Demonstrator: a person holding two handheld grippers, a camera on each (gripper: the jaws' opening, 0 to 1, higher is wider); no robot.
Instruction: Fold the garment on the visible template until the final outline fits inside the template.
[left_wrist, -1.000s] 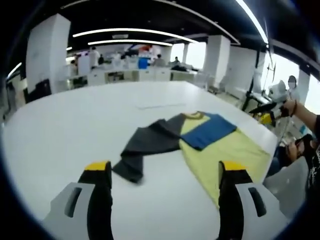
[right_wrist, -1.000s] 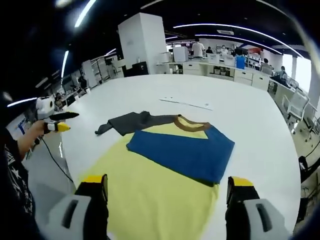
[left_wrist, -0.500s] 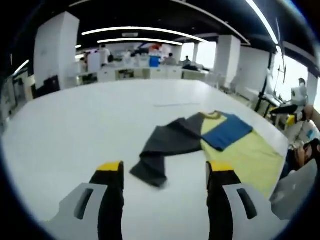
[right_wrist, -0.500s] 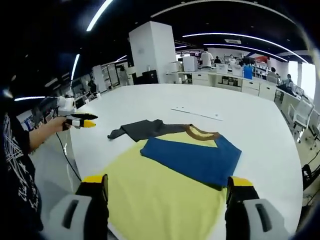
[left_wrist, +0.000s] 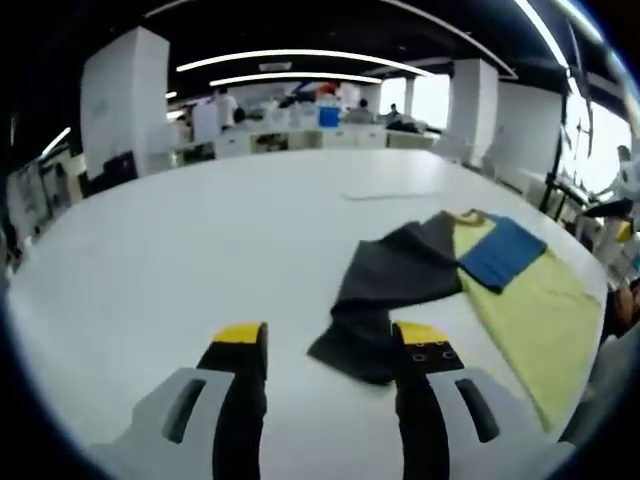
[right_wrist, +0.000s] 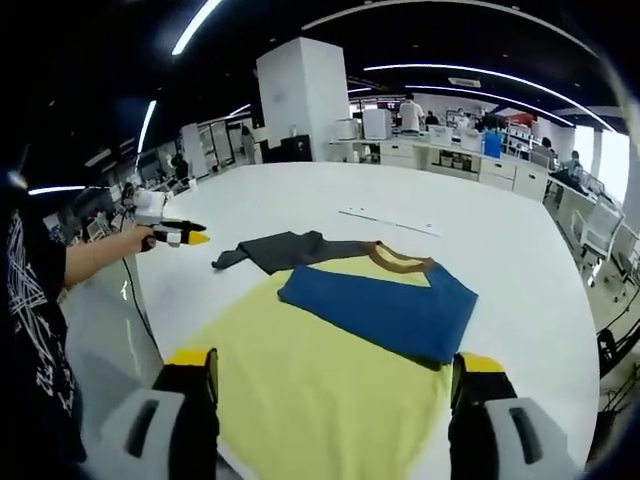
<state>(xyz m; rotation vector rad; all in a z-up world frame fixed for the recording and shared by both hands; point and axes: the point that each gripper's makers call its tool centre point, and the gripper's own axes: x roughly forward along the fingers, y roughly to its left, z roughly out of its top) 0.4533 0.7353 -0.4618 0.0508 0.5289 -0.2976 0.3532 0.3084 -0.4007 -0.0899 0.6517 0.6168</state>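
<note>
Garment: T-shirt (right_wrist: 330, 370), yellow body, one blue sleeve (right_wrist: 385, 310) folded across the chest, one dark grey sleeve (right_wrist: 275, 250) stretched out to the side, brown collar (right_wrist: 400, 260). Lies flat on the white bench (right_wrist: 480, 230).

Thin pale line (right_wrist: 385, 221) on the bench beyond the collar, well apart from the shirt; whether it marks the template cannot be told.

Left claw (left_wrist: 328, 345): black jaws with yellow tips, set a moderate way apart, holding nothing. In the left gripper view the cuff end of the grey sleeve (left_wrist: 385, 300) lies just ahead of the right-hand jaw tip; contact cannot be told. In the right gripper view this claw (right_wrist: 175, 236) appears in the person's hand (right_wrist: 140, 235) at the bench edge, near the grey cuff.

Right claw (right_wrist: 335, 375): jaws spread wide, holding nothing, above the shirt's yellow hem area near the bench edge.

Surroundings: open office with white columns (right_wrist: 305, 100), desks (right_wrist: 450, 155), ceiling light strips (left_wrist: 300, 58), people in the distance.
</note>
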